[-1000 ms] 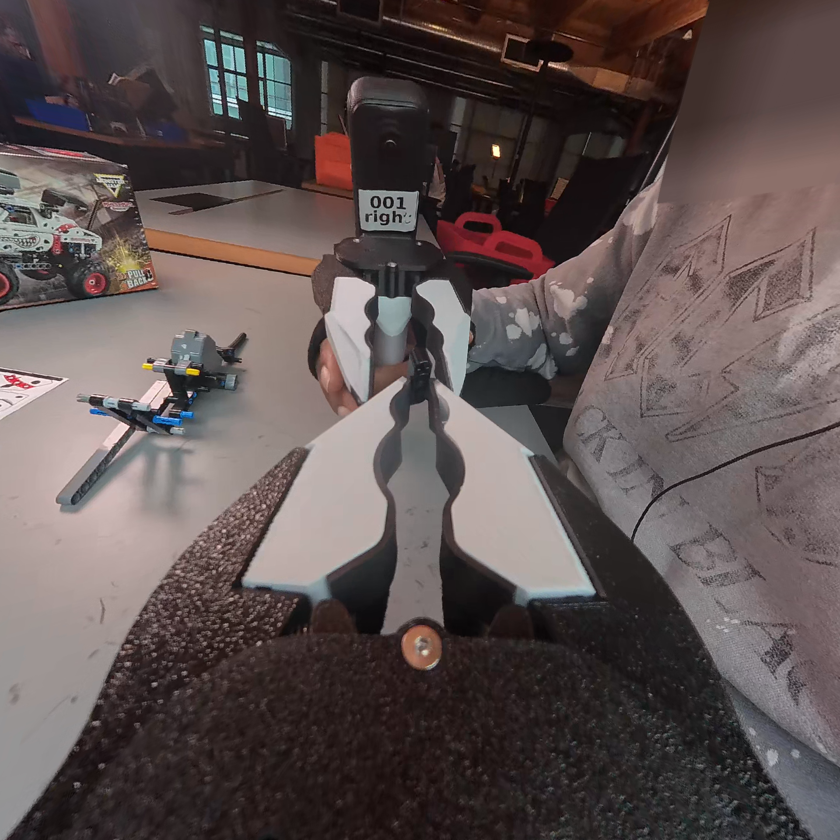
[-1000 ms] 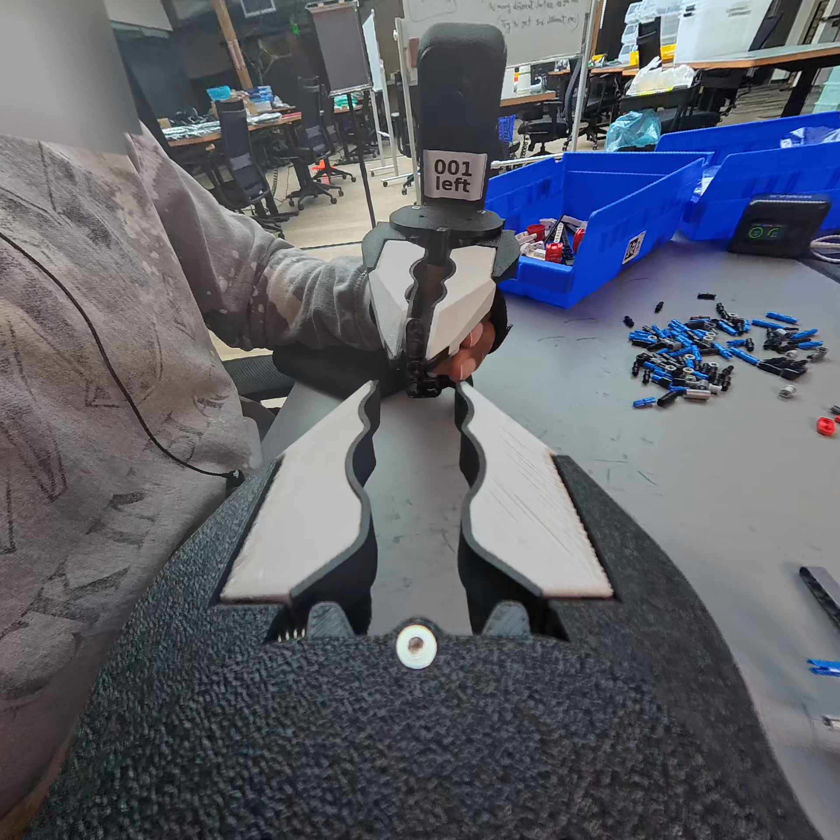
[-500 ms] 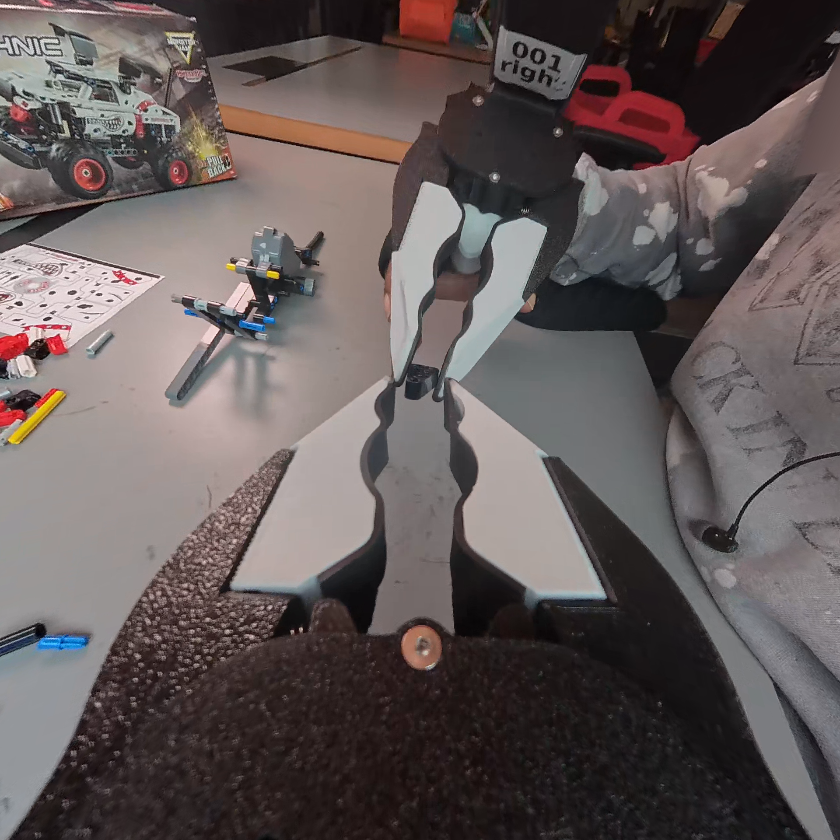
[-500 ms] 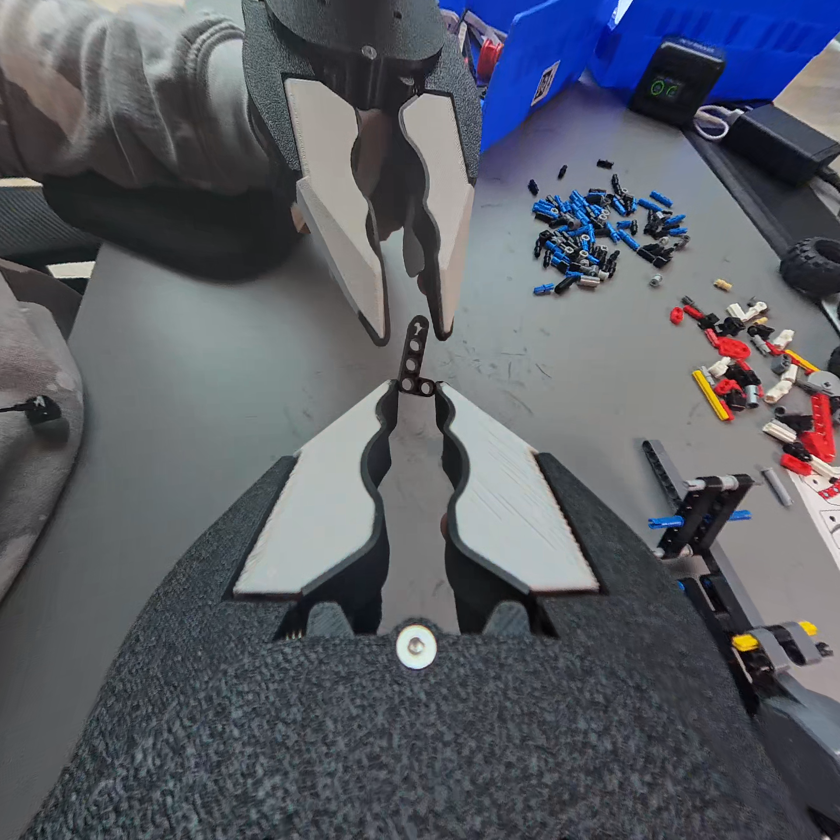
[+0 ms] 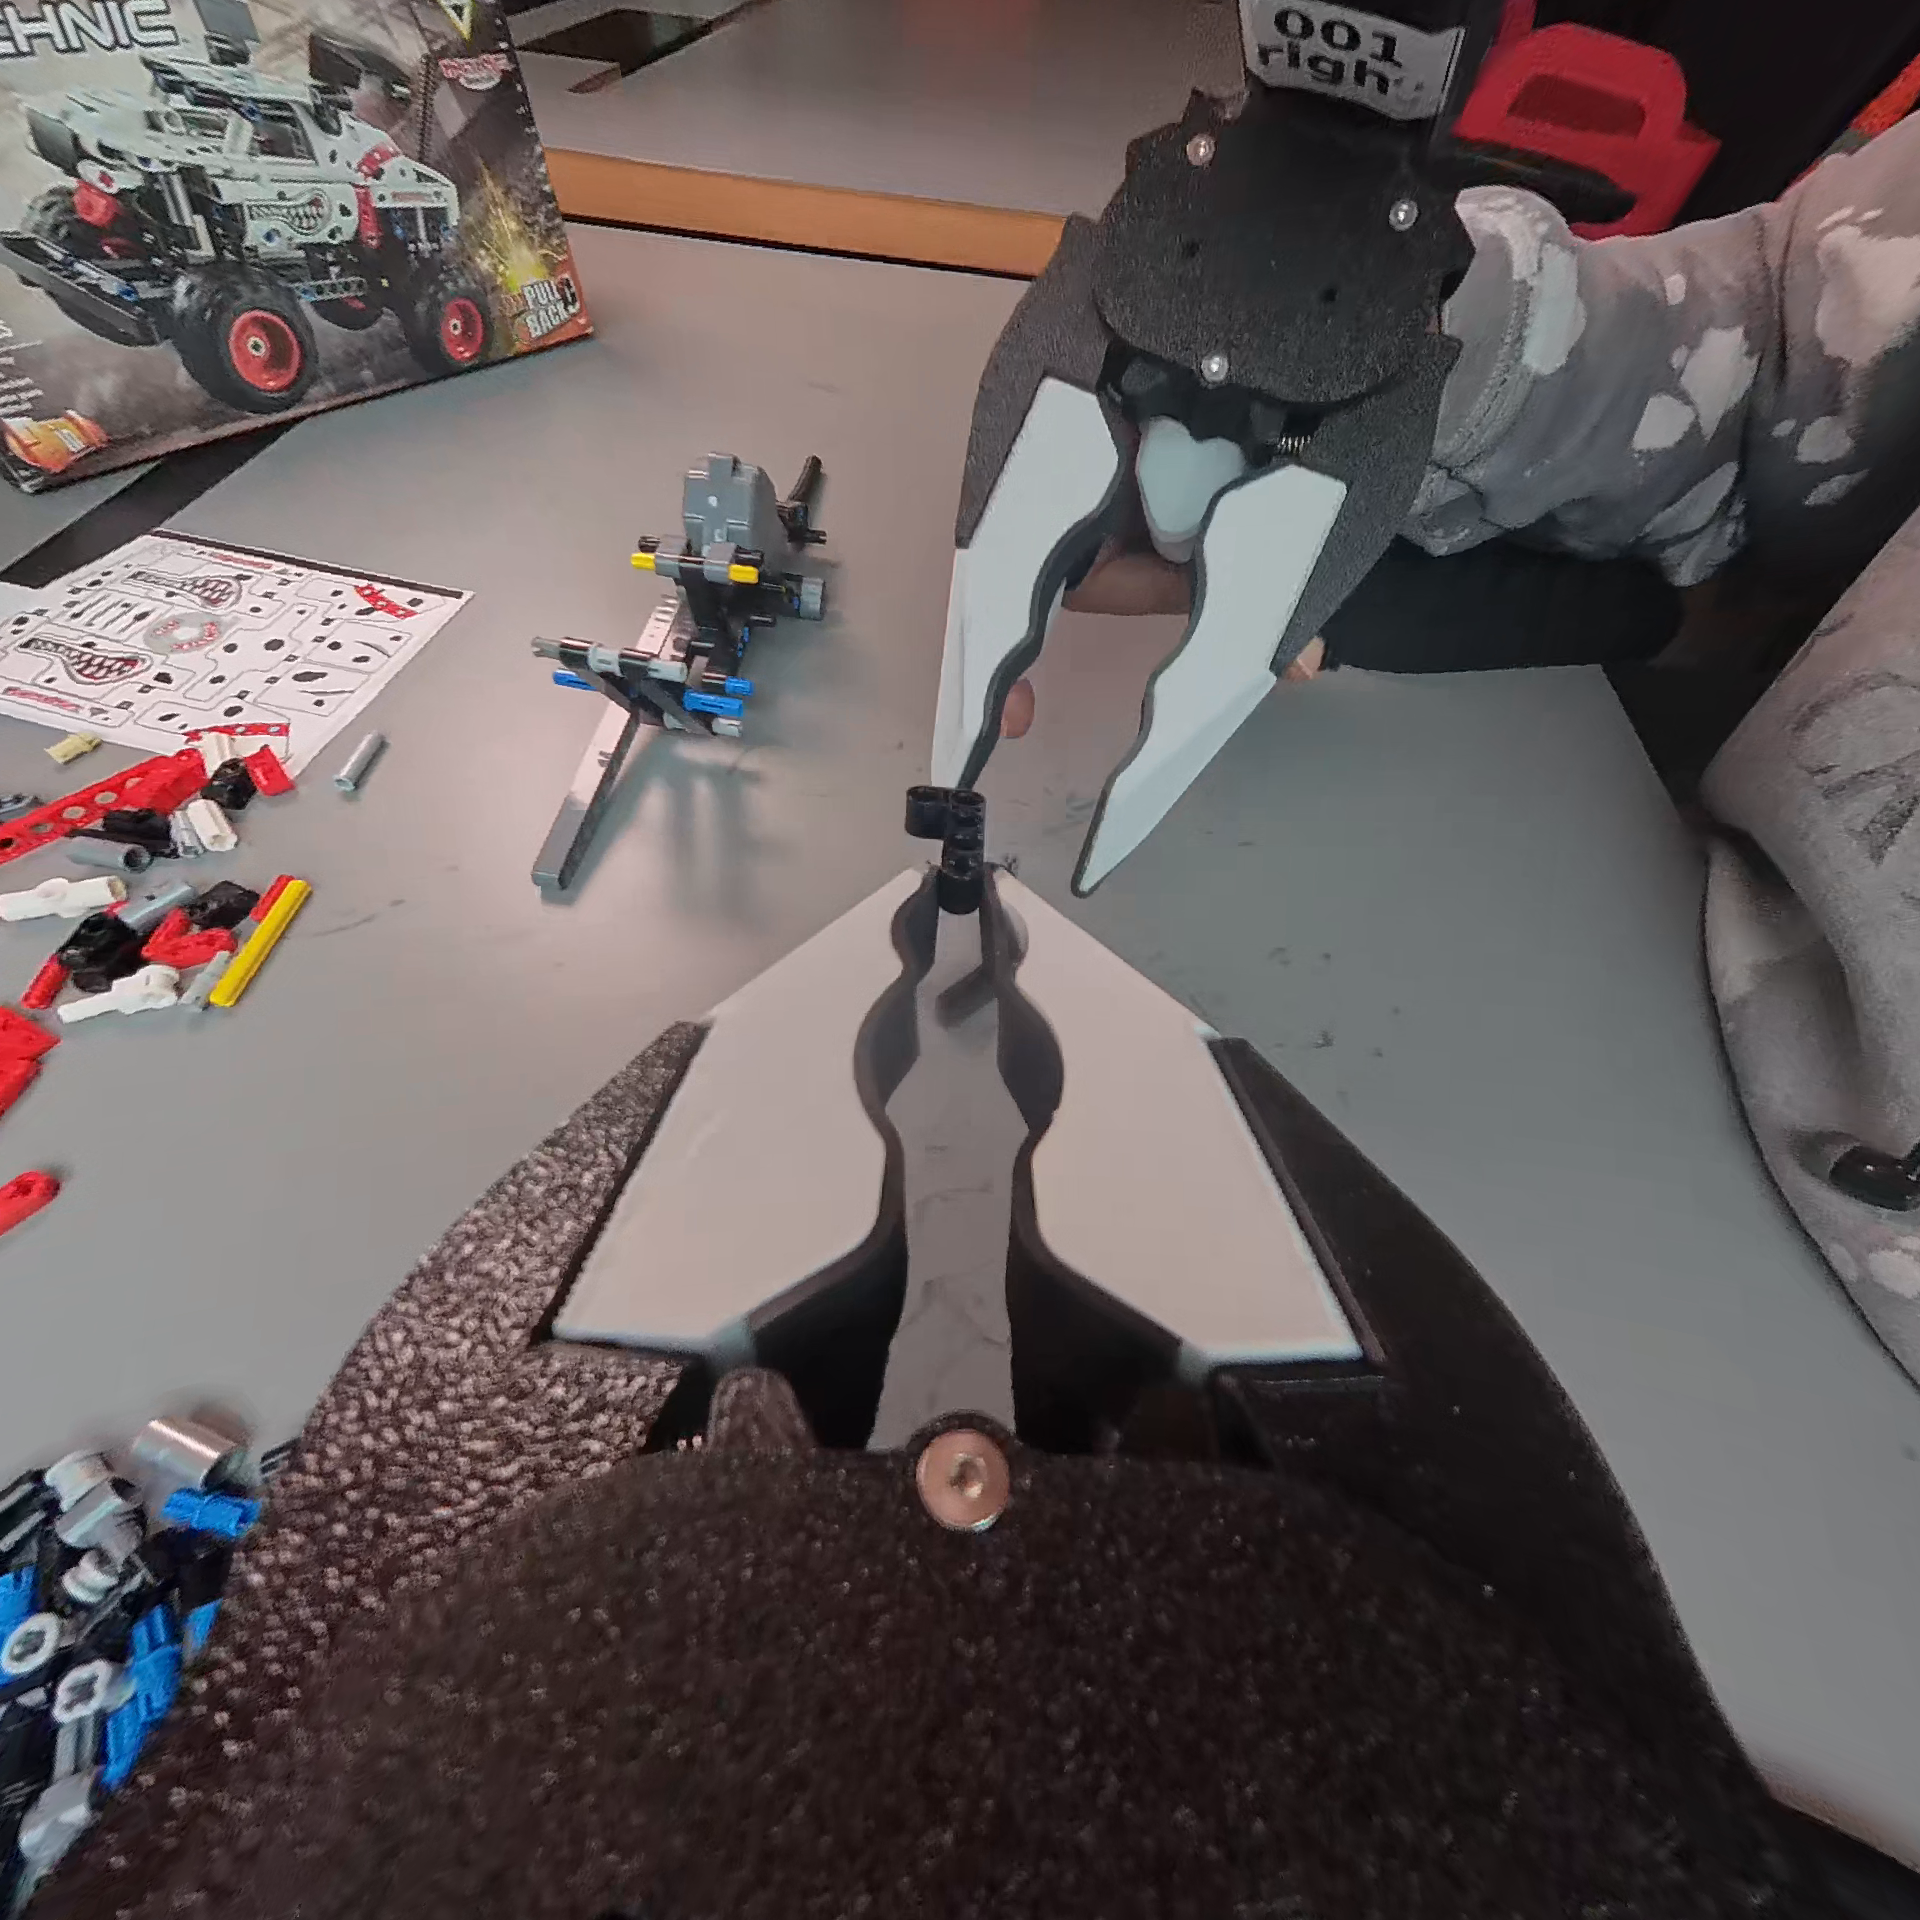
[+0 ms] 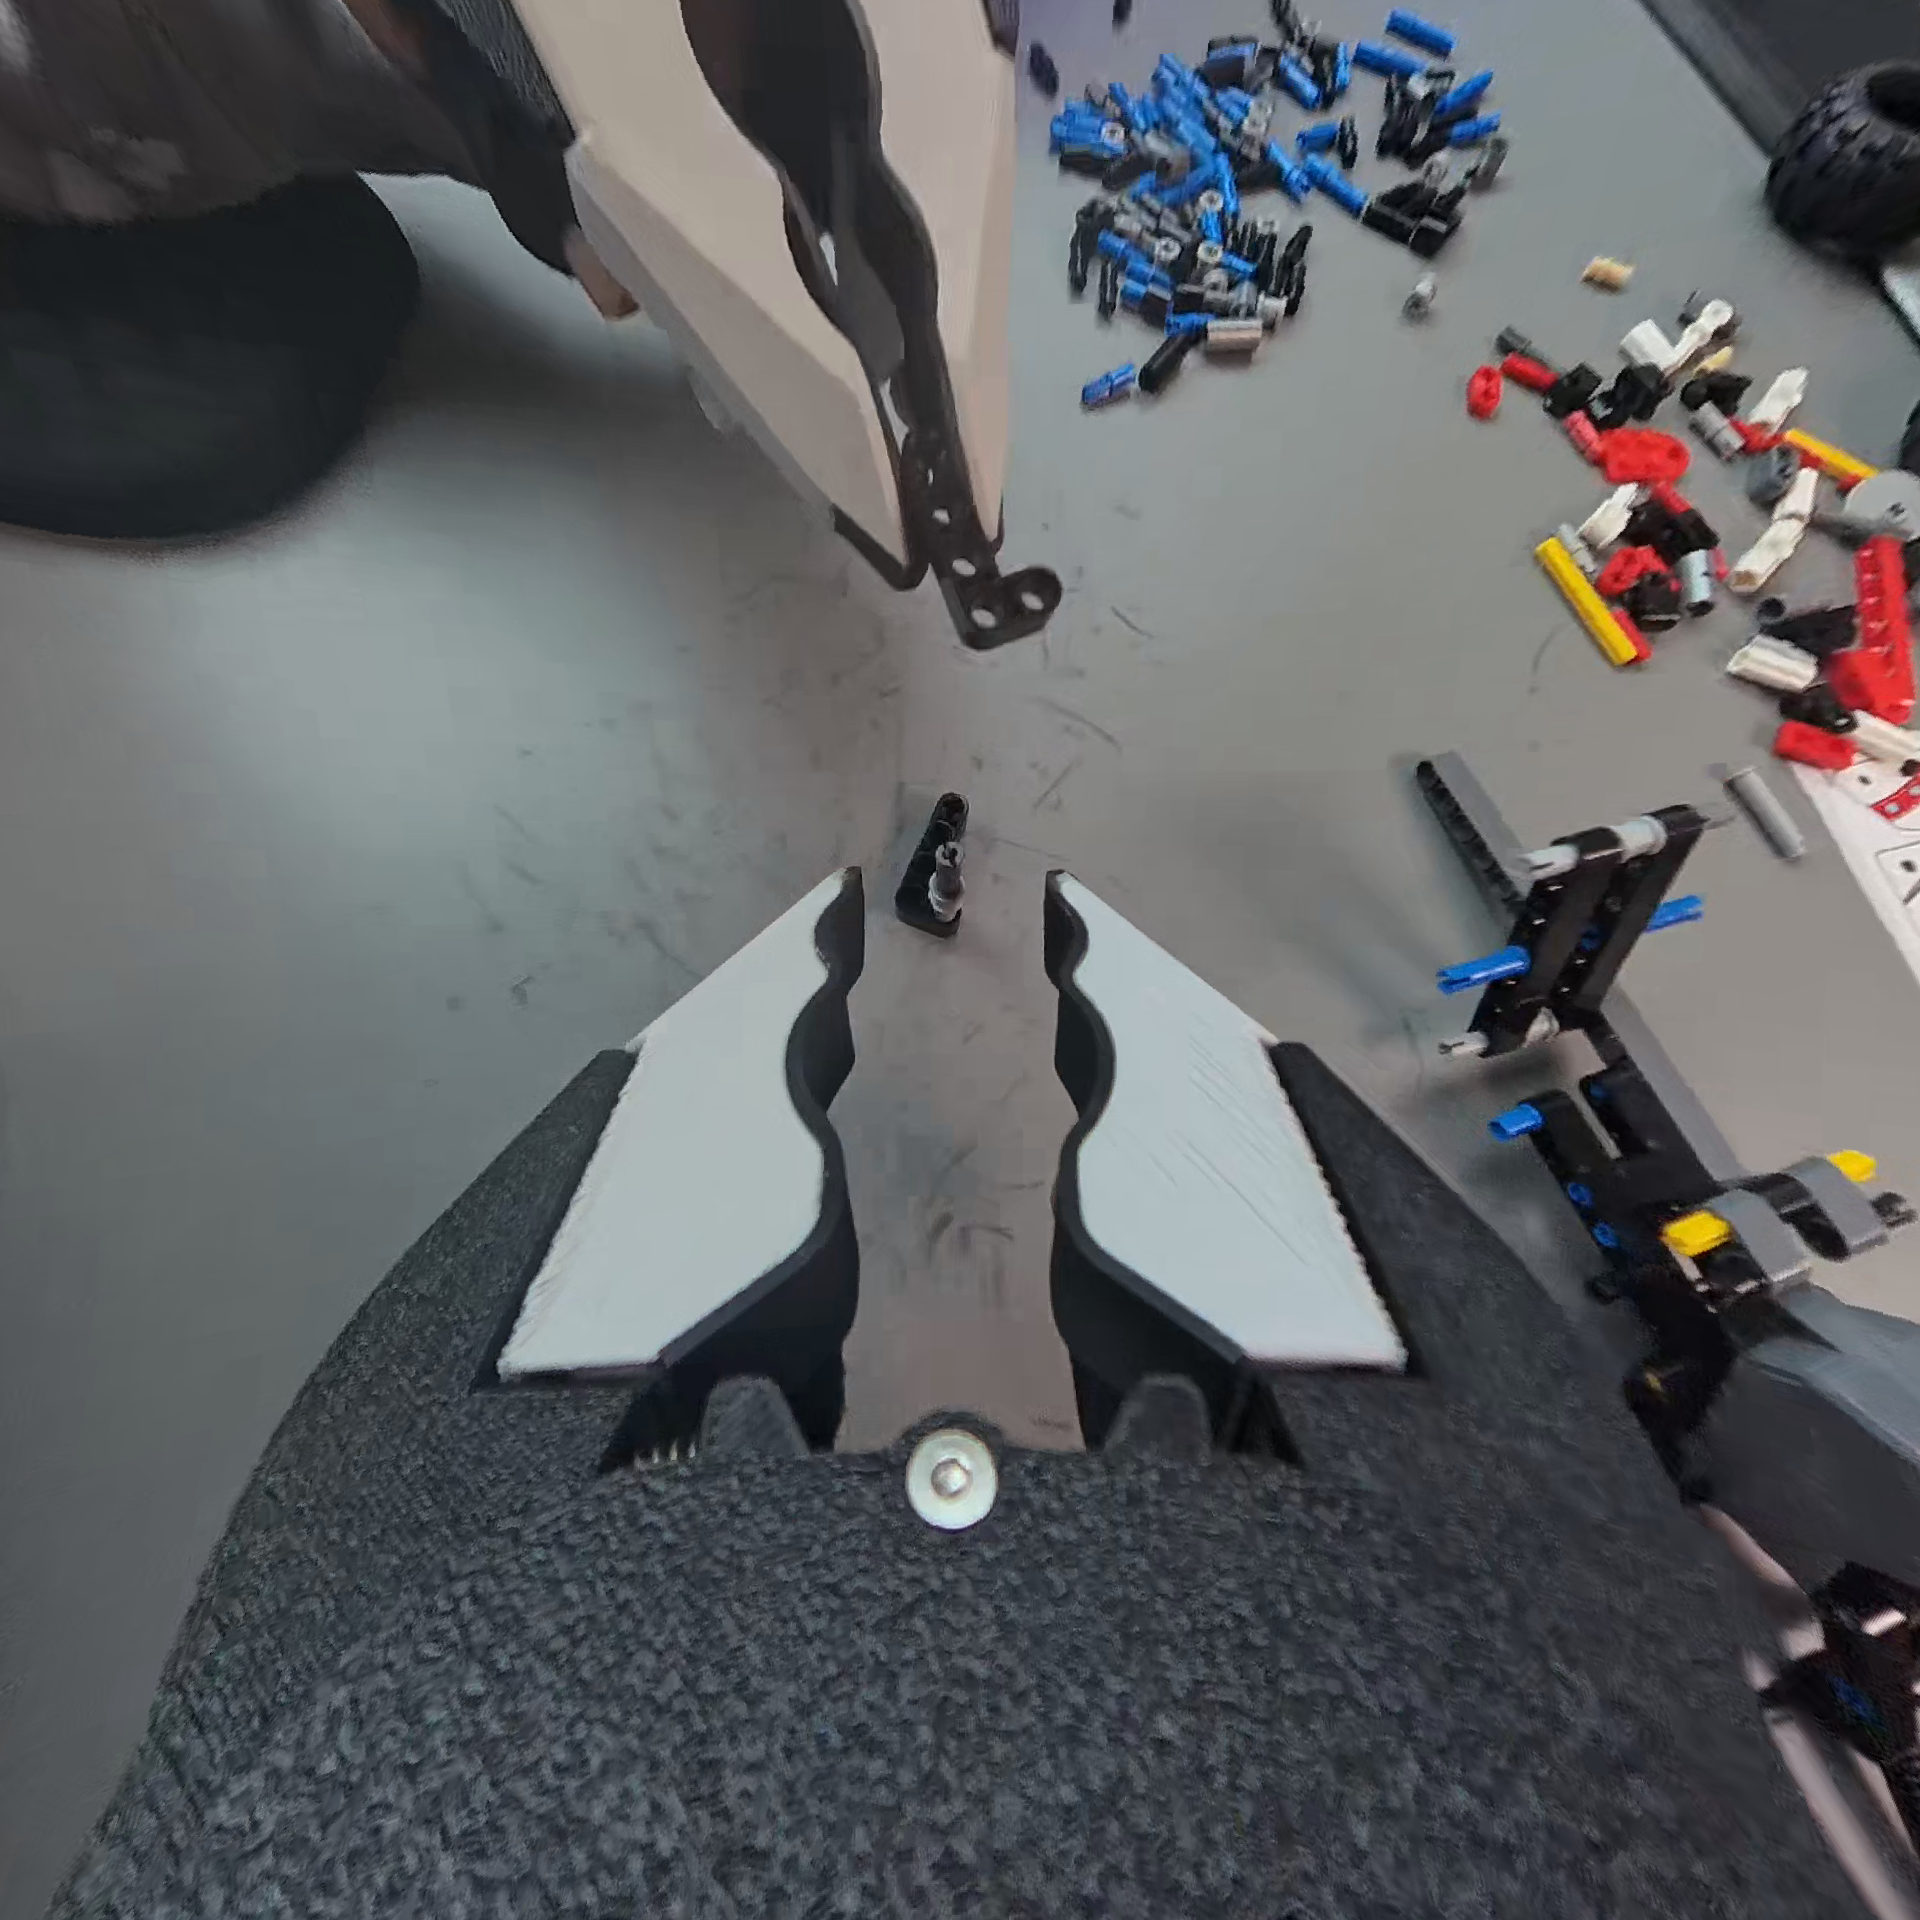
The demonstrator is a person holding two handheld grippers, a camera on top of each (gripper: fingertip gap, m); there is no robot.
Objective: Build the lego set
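Observation:
My left gripper (image 5: 958,885) is shut on a black L-shaped beam (image 5: 951,836), held a little above the grey table (image 5: 1403,987). In the right wrist view the same beam (image 6: 982,592) sticks out of the left gripper's tips (image 6: 935,540), short leg at the free end. My right gripper (image 6: 951,883) is open and empty; in the left wrist view (image 5: 1023,831) it hangs just beyond the beam. A small black piece with a grey pin (image 6: 935,873) lies on the table between the right fingertips. The partly built black and grey chassis (image 5: 707,613) (image 6: 1590,997) rests on the table.
The set's box (image 5: 260,208) and a sticker sheet (image 5: 208,644) are far left. A pile of red, white and black parts (image 6: 1714,540) (image 5: 135,894), a pile of blue and black pins (image 6: 1247,187) (image 5: 83,1621) and a tyre (image 6: 1849,177) lie around. A person's sleeve (image 5: 1662,364) is at right.
Both grippers tilted down toward the table. My right gripper opened and drew back; the L-shaped beam stays in the left gripper. A small black piece now lies under the right fingertips.

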